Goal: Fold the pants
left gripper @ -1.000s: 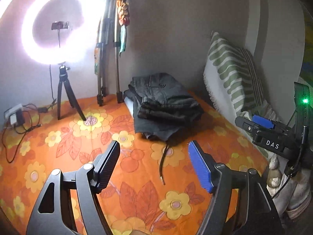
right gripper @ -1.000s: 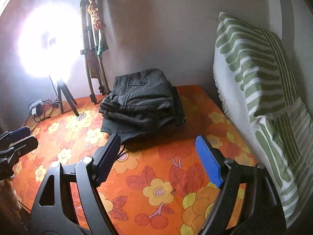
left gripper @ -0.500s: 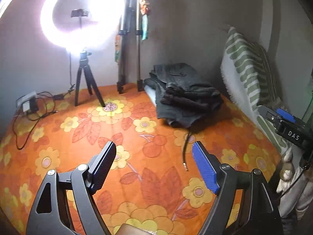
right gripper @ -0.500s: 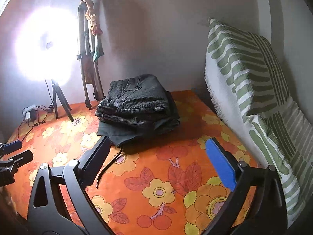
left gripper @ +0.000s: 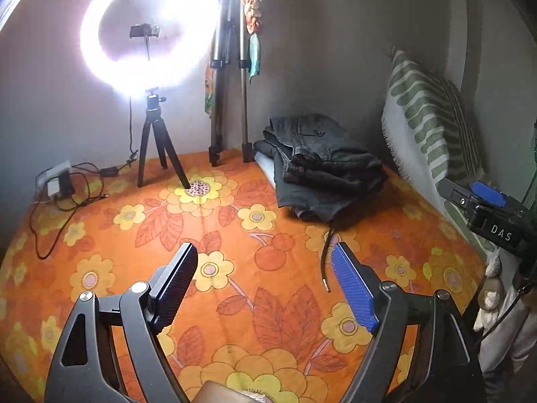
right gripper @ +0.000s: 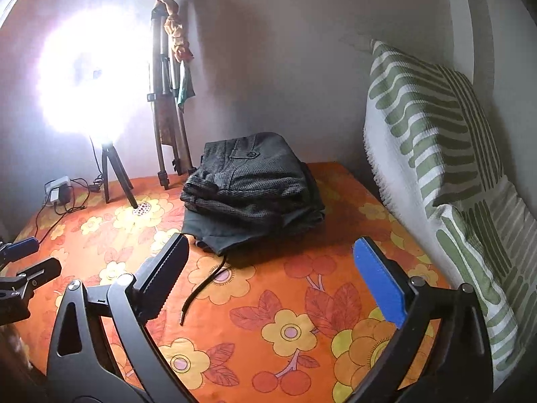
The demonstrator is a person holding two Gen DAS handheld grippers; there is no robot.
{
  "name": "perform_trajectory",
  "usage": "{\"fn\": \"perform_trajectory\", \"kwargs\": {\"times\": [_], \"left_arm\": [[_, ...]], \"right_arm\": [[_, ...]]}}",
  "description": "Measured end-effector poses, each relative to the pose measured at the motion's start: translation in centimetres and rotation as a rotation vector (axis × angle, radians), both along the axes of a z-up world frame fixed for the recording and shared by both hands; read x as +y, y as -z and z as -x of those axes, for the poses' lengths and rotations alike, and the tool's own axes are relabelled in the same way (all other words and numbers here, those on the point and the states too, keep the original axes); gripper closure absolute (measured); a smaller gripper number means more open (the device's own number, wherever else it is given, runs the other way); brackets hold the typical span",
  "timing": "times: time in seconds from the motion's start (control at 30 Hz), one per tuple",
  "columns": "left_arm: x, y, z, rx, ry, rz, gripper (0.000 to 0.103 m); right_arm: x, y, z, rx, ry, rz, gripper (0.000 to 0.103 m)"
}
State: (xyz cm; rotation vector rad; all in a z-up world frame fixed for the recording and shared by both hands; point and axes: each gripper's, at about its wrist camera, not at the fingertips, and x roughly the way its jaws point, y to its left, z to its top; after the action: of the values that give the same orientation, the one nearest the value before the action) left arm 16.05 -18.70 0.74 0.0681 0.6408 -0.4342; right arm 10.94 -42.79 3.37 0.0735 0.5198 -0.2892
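A stack of folded dark grey pants [left gripper: 322, 168] lies at the back of the orange flowered bed sheet [left gripper: 235, 262], near the wall; it also shows in the right wrist view [right gripper: 251, 188]. A black drawstring [right gripper: 201, 288] trails from under the stack toward me. My left gripper [left gripper: 265, 288] is open and empty, well short of the stack. My right gripper [right gripper: 278, 288] is open and empty, just in front of the stack. The right gripper also shows at the right edge of the left wrist view [left gripper: 486, 208].
A lit ring light on a small tripod [left gripper: 151, 50] stands at the back left. A folded tall tripod [left gripper: 228, 67] leans on the wall. A charger with cables [left gripper: 57, 184] lies at the left. A green striped pillow [right gripper: 436, 154] stands along the right.
Both grippers have pulled back from the pants stack, which now looks smaller and farther. The left view has swung left and tilted up. Both stay open.
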Motion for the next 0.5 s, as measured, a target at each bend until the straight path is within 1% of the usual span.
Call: {"fn": "perform_trajectory", "kwargs": {"times": [0.5], "left_arm": [[-0.22,0.16,0.29,0.004,0.000,-0.008,0.021]], "right_arm": [[0.44,-0.12,0.01,-0.010,0.002,0.005,0.000]]}}
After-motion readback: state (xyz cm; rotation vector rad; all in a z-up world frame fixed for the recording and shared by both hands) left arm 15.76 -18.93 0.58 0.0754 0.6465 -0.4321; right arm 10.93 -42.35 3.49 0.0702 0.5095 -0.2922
